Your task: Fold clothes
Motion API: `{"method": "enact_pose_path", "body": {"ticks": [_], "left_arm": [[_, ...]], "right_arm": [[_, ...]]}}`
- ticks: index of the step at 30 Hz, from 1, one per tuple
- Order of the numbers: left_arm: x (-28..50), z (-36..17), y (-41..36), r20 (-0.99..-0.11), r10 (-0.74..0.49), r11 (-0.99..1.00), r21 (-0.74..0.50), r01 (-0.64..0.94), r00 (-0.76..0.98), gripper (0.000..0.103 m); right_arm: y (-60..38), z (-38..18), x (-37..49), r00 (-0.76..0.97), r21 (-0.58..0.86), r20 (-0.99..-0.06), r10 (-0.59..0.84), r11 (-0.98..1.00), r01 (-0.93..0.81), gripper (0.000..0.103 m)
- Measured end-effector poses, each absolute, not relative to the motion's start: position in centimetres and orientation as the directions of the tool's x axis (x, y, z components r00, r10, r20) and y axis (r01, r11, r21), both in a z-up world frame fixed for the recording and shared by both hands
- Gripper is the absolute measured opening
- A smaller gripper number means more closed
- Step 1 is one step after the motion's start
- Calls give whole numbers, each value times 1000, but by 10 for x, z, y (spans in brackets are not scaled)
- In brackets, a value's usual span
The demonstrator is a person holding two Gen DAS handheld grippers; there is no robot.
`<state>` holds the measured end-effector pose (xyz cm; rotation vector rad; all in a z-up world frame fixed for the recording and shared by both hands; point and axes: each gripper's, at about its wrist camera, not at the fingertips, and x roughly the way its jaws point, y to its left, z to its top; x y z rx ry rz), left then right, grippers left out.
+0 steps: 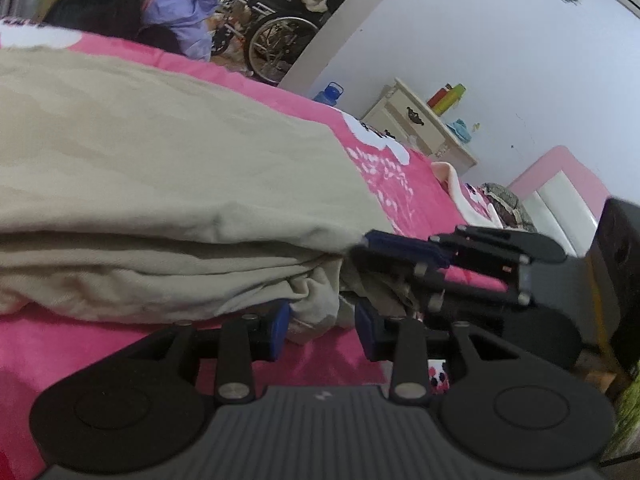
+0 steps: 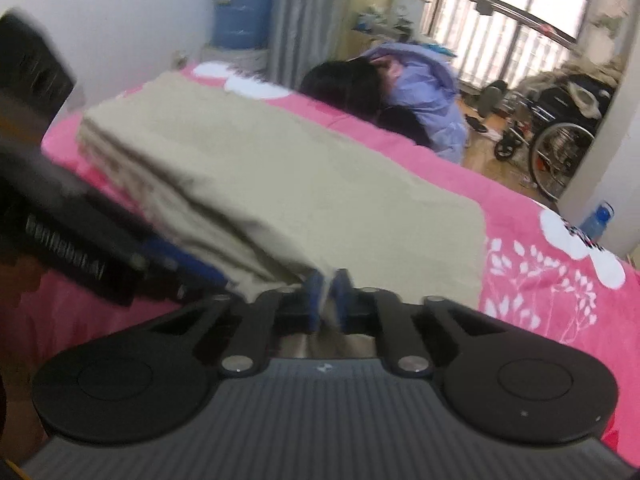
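Note:
A beige garment (image 1: pixel 160 168), folded into a thick stack of layers, lies on the pink bedspread (image 1: pixel 404 200). My left gripper (image 1: pixel 322 330) is open at the stack's near corner, and a bunched bit of beige cloth sits between its blue pads (image 1: pixel 280 330) without filling the gap. My right gripper (image 2: pixel 328 300) is shut on the near corner of the beige garment (image 2: pixel 300 184), with the cloth pinched in the narrow slot between its pads. In the left wrist view the right gripper (image 1: pixel 366 248) reaches in from the right onto that same corner.
A person in a lavender jacket (image 2: pixel 424 92) with dark hair leans on the far side of the bed. Beyond stand a wheelchair (image 2: pixel 560 148), a blue water jug (image 2: pixel 240 8), a cream nightstand (image 1: pixel 420 128) and a blue bottle (image 1: pixel 330 92). The pink headboard (image 1: pixel 560 176) is at the right.

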<state>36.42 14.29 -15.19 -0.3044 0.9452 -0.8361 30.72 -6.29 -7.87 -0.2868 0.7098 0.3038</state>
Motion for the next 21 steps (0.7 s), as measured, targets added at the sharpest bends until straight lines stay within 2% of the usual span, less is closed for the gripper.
{"method": "enact_pose_path", "body": {"ticks": [6, 8, 12, 21], "left_arm": [[375, -162, 143, -587, -744, 665, -601, 443, 320, 36], [381, -168, 148, -575, -749, 663, -644, 381, 330, 30], [390, -185, 163, -526, -782, 611, -751, 249, 334, 28], [381, -180, 170, -528, -776, 622, -730, 283, 345, 32]], "right_arm": [[-69, -72, 307, 758, -140, -627, 182, 930, -339, 1], [-74, -67, 306, 766, -108, -609, 204, 936, -335, 1], [-81, -62, 297, 761, -61, -602, 242, 936, -346, 1], [-80, -79, 291, 717, -40, -645, 266, 924, -379, 1]]}}
